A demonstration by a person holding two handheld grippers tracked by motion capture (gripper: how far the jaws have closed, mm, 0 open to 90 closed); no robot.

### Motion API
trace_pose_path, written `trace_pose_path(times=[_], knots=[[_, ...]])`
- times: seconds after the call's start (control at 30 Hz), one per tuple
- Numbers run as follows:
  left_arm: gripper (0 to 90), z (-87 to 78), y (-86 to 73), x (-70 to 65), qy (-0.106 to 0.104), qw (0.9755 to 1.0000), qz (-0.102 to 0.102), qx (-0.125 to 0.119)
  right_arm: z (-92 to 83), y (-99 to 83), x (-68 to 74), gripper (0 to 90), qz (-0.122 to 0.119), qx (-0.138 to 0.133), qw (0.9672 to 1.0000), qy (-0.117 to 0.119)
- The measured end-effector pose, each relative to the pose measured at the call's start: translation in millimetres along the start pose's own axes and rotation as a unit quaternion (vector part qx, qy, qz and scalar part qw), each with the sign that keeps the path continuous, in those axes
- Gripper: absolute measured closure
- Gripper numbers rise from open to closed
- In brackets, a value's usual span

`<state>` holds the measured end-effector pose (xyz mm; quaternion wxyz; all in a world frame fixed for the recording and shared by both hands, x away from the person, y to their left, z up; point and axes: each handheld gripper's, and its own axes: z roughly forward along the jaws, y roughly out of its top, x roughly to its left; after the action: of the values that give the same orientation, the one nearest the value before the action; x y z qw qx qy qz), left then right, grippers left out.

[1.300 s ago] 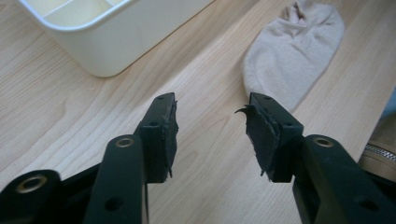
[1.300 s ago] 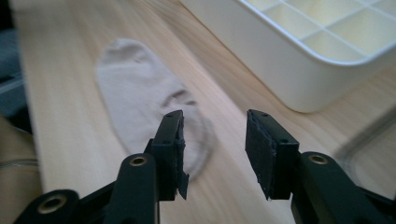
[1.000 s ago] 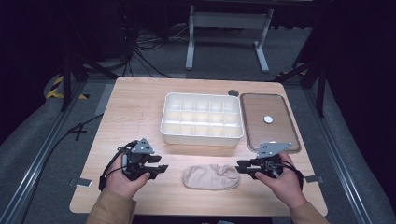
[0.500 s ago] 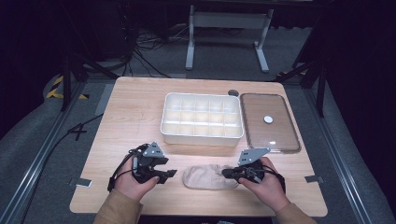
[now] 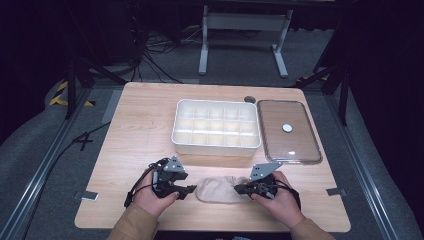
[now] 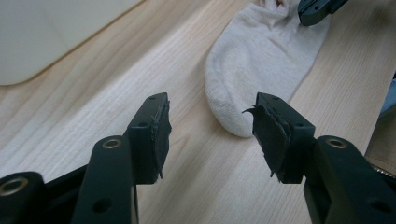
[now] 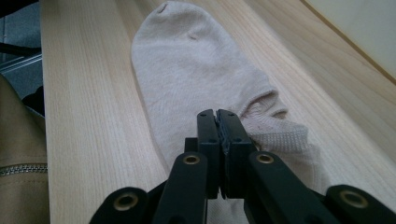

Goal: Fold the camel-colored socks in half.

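Fingers, right gripper (image 7: 218, 126): clenched on beige ankle sock (image 7: 187, 79) cuff. Fingers, left gripper (image 6: 210, 135): released, toe just ahead on tabletop (image 6: 93, 102). Step: grasping sock ends; next, probably pinching toe.

The sock (image 7: 196, 70) is soft beige knit cloth, matt, with a finer ribbed weave at its cuff, lying at 6 o'clock on the table (image 5: 145, 125). The table is pale wood with a straight grain and a smooth, faintly satin finish. The divided tray (image 5: 216, 126) at 12 o'clock looks like cream plastic, smooth and dull. At 2 o'clock the lid (image 5: 287, 131) is clear glossy plastic. The left gripper (image 6: 210, 130) is matt black plastic with worn, frayed rubbery pads (image 6: 266, 135) and brass-coloured metal rivets.
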<state>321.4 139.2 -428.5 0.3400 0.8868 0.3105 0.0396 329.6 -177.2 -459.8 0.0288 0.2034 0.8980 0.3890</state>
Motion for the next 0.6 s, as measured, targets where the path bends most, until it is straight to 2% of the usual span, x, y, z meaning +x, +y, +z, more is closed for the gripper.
trace_pose_path(times=[0.07, 0.23, 0.33, 0.6], knots=[[46.7, 7.5, -0.7, -1.5, 0.002, 1.0, 0.001, 0.007, 2.7, -0.9, 1.5, 89.4, -0.007, 0.003, 1.0, -0.002], [46.1, 12.1, -0.4, -3.0, 0.002, 1.0, -0.002, 0.007, 8.6, -5.1, 0.3, 89.4, -0.01, 0.018, 0.9998, -0.008], [46.2, 13.2, -0.4, -3.3, 0.003, 1.0, -0.003, 0.009, 9.3, -6.0, 0.5, 89.5, -0.009, 0.015, 0.9998, -0.008], [48.3, 22.1, 2.2, -5.3, -0.01, 0.9998, -0.008, 0.016, 9.8, -8.1, -0.9, 89.6, -0.003, 0.008, 1.0, -0.004]])
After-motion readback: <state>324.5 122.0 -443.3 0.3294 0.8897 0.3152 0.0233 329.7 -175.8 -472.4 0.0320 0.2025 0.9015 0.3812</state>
